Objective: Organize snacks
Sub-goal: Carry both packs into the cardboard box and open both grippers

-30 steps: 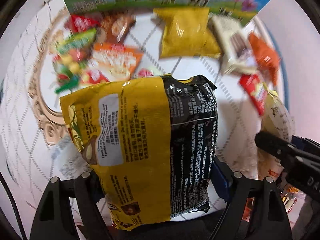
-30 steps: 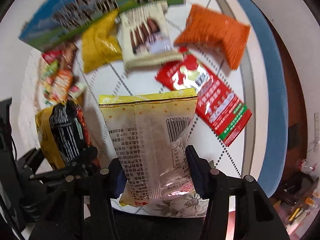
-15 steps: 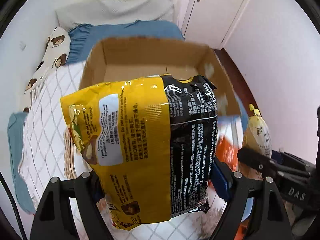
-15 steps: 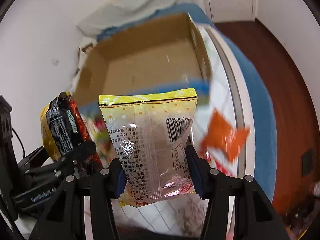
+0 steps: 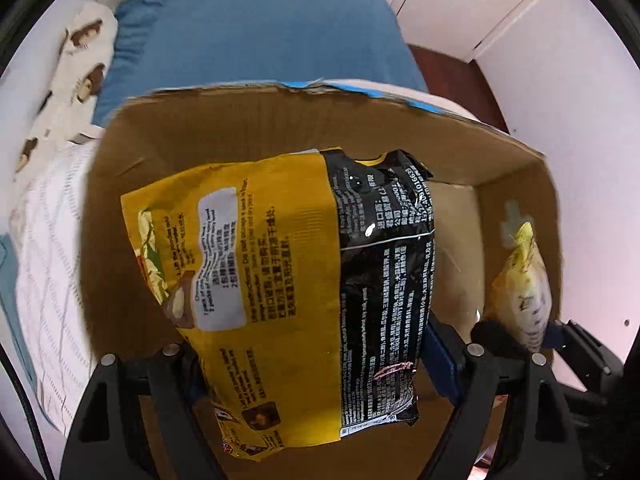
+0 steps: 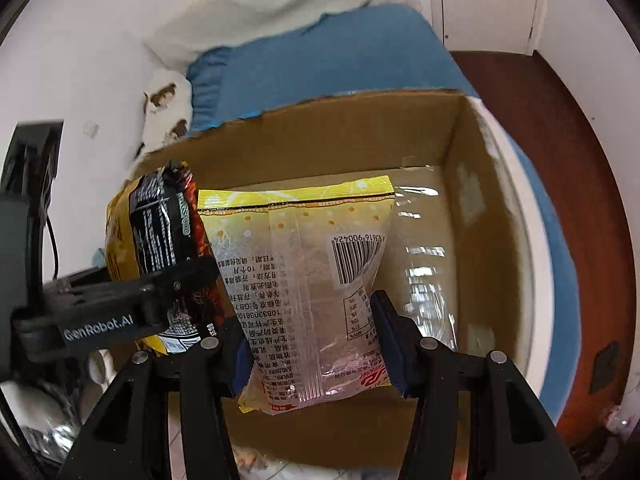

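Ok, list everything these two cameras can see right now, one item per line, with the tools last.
Noodle packet: one, yellow and black, held over the open box in the left tool.
Clear snack bag: one, see-through with a yellow top band and a barcode, held over the box in the right tool.
Cardboard box: one, brown, open-topped, in front of both tools; the part of its floor in view is bare.
Blue cushion: one, beyond the box.
Bear-print fabric: one, white with brown bears, left of the cushion.
Checked cloth: one, white, left of the box.
Left tool: one, black, shut on the noodle packet.
Right tool: one, black with blue pads, shut on the clear snack bag.
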`<state>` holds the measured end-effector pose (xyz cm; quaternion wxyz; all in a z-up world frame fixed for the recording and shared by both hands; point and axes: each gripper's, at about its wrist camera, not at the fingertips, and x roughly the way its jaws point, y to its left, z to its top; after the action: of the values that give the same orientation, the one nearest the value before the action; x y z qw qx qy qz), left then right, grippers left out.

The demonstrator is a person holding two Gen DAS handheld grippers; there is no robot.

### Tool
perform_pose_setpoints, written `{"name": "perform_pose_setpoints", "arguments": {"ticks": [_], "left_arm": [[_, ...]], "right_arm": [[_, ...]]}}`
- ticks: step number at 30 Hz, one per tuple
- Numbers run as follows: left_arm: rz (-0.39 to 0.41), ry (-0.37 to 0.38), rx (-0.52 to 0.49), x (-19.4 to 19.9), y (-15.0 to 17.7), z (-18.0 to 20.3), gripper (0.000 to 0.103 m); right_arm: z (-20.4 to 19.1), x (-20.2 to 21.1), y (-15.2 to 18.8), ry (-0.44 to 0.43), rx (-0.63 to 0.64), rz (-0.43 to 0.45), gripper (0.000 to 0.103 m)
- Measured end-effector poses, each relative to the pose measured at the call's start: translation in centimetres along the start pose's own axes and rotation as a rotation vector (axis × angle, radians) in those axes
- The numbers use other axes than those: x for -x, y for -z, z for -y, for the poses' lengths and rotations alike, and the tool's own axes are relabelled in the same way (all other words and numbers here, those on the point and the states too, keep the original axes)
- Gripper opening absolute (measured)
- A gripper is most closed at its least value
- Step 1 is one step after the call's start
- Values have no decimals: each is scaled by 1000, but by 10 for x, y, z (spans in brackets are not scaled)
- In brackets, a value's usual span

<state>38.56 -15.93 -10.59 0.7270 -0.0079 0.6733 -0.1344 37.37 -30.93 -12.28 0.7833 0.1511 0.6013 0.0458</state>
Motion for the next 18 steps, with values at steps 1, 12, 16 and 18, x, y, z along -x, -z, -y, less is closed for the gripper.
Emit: {"name": "perform_pose_setpoints", "arguments": {"ticks": [1,12,16,18], "left_arm": [[-24,9,1,-10,-9,-3,82],[-61,-39,-32,-31,-36,-3,80],[-32,-46,-24,-25,-25,-9,81],[-15,-49,-16,-22,-20,-13,81]], "right_arm": [[1,-10,-6,8,2,-16,55],[13,-84,-45,39,15,-100,68],[15,-86,-45,54,33,-87,93],[16,-80,-41,72,35,-79,93]]}}
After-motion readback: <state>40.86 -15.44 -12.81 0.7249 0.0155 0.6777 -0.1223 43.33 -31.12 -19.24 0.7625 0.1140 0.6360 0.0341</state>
